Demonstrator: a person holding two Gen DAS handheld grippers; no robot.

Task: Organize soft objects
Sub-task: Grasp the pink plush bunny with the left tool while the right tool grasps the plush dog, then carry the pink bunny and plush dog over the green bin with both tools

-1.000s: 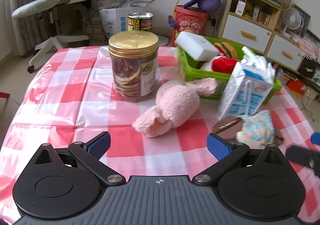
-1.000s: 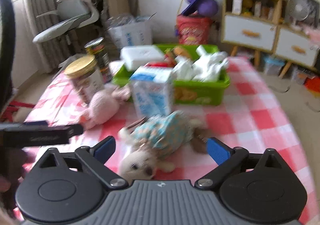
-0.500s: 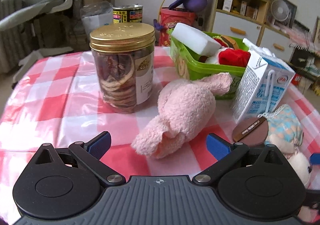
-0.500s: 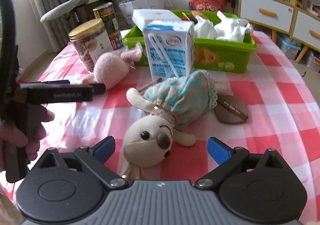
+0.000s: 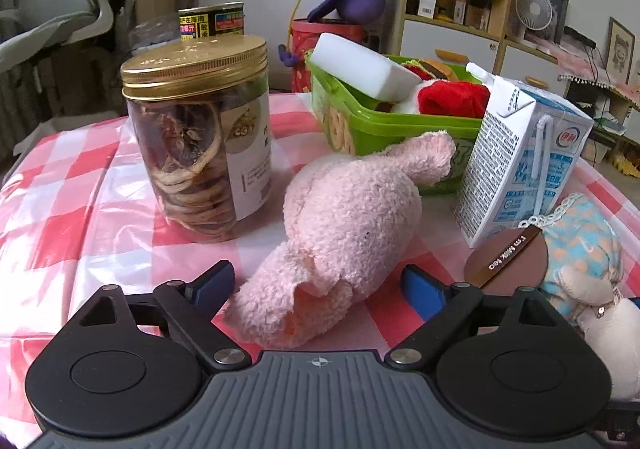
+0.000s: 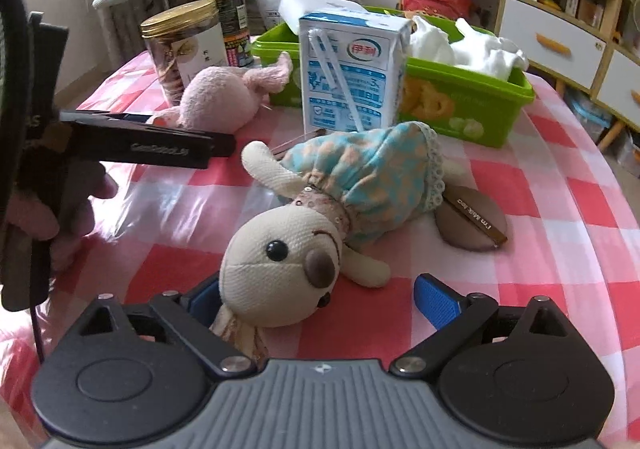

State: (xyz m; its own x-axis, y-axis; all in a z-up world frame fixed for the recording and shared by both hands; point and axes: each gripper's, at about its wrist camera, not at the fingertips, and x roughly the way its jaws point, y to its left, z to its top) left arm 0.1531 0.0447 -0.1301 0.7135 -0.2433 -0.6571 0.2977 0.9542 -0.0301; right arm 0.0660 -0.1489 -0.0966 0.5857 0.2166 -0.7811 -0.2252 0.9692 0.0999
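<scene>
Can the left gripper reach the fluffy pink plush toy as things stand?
Probably yes: the left gripper is open, the fluffy pink plush toy lies with its near end between the fingers, nothing blocking.

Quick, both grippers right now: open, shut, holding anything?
Left gripper: open, straddling the fuzzy pink plush toy, not gripping.
Right gripper: open around the cream stuffed dog's head, not closed.

right gripper [image 6: 316, 295]: jaws wide apart, the dog's head sits right between the blue pads
plush dog [image 6: 320, 217]: lying on the checked table [image 6: 560, 249], blue dress
milk carton [image 6: 352, 75]: upright just behind the dog
green basket [image 6: 460, 101]: far side, stuffed with white stuff
pink plush [image 6: 224, 97]: left, beside the jar [image 6: 184, 45]
left gripper [image 6: 144, 141]: pokes in from the left edge
</scene>
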